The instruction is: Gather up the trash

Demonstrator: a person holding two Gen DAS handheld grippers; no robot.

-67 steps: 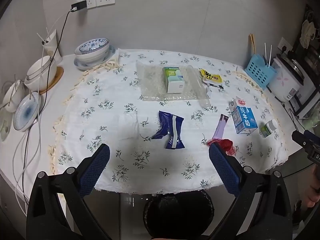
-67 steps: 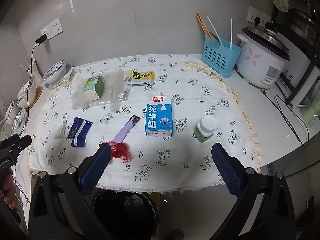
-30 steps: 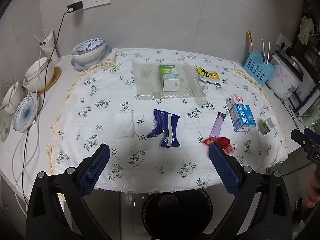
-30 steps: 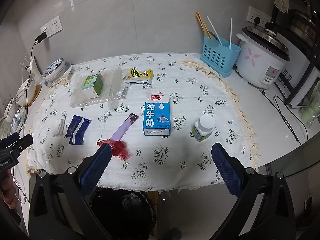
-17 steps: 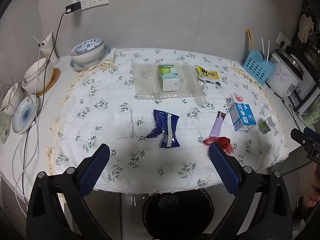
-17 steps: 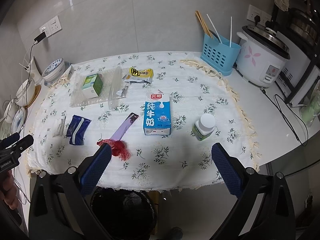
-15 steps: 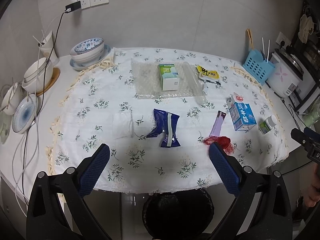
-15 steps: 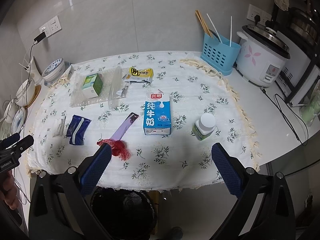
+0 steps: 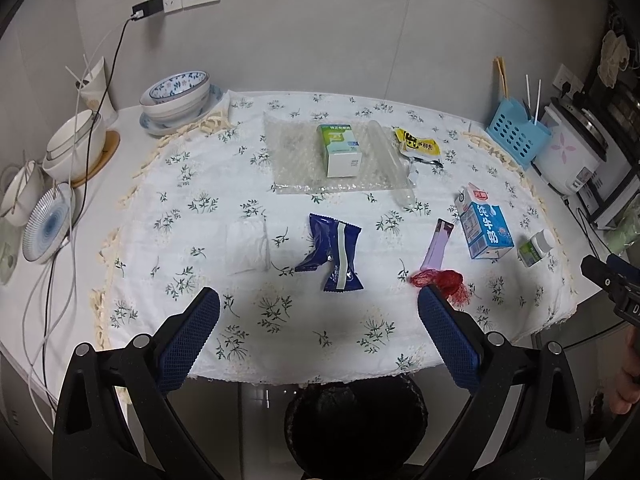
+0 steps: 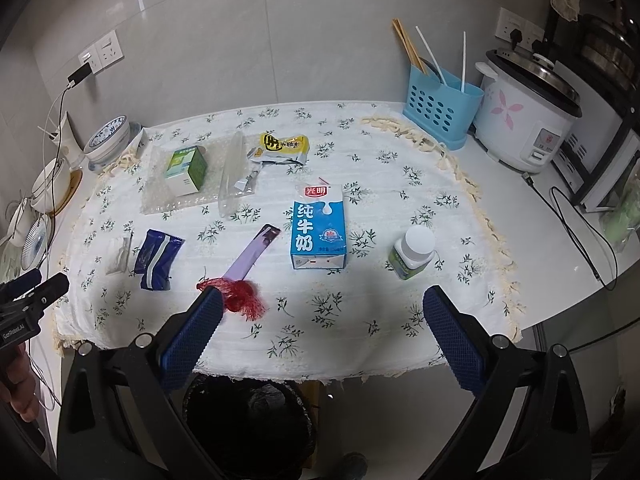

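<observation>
Trash lies on the flowered tablecloth (image 9: 192,216): a blue wrapper (image 9: 332,254) (image 10: 156,258), a red net (image 9: 438,280) (image 10: 244,296), a purple stick packet (image 9: 438,242) (image 10: 252,258), a blue milk carton (image 9: 482,226) (image 10: 318,226), a small pill bottle (image 9: 534,246) (image 10: 412,252), a green-white box (image 9: 340,150) (image 10: 186,170) on bubble wrap, a yellow packet (image 9: 418,144) (image 10: 282,146). My left gripper (image 9: 318,320) and right gripper (image 10: 322,320) are open and empty, held before the table's front edge. A black bin (image 9: 354,424) (image 10: 248,420) stands below.
Bowls (image 9: 176,94) and plates (image 9: 46,222) with cables stand at the left. A blue utensil basket (image 10: 440,108) and a rice cooker (image 10: 524,118) stand at the right. A clear small bag (image 9: 246,246) lies left of the blue wrapper.
Both grippers have drawn back slightly from the table and stay open. Nothing on the table has moved.
</observation>
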